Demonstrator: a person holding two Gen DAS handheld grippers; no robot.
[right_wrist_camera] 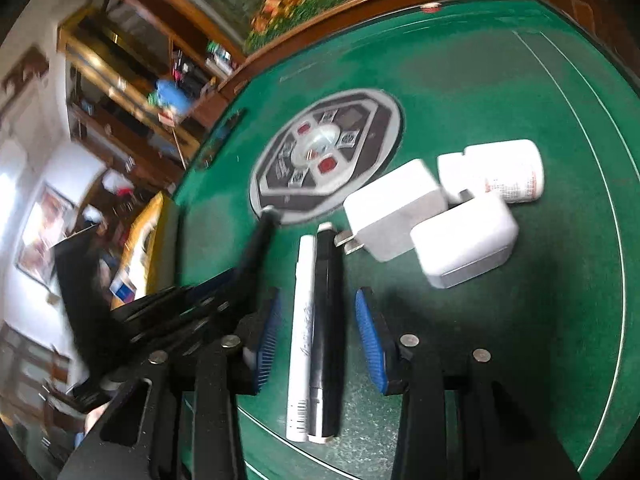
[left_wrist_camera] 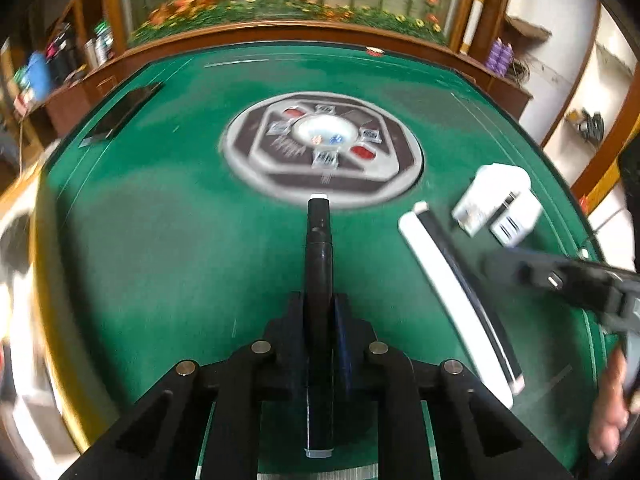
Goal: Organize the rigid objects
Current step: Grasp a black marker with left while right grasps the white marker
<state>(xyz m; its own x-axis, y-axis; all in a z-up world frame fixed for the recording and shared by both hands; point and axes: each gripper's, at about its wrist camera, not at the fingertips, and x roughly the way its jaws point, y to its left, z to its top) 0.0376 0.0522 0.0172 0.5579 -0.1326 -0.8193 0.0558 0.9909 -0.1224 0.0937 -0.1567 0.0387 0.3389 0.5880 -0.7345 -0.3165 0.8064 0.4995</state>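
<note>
My left gripper (left_wrist_camera: 320,304) is shut on a black marker (left_wrist_camera: 319,248), which points away toward the middle of the green table (left_wrist_camera: 160,240). A white marker (right_wrist_camera: 302,320) and a second black marker (right_wrist_camera: 326,312) lie side by side on the felt. My right gripper (right_wrist_camera: 320,336) stands open around this pair, with a blue pad on each side and neither touching. Two white chargers (right_wrist_camera: 392,208) (right_wrist_camera: 464,240) and a white bottle (right_wrist_camera: 504,168) lie just beyond. From the right wrist view, the left gripper (right_wrist_camera: 236,280) and its marker (right_wrist_camera: 256,248) appear at the left.
A round grey control panel (left_wrist_camera: 320,148) sits in the table's centre. A dark flat slab (left_wrist_camera: 124,108) lies near the far left edge. The table has a wooden rim (left_wrist_camera: 280,32), with shelves and a flower mural behind. A person's hand (left_wrist_camera: 608,408) shows at the right edge.
</note>
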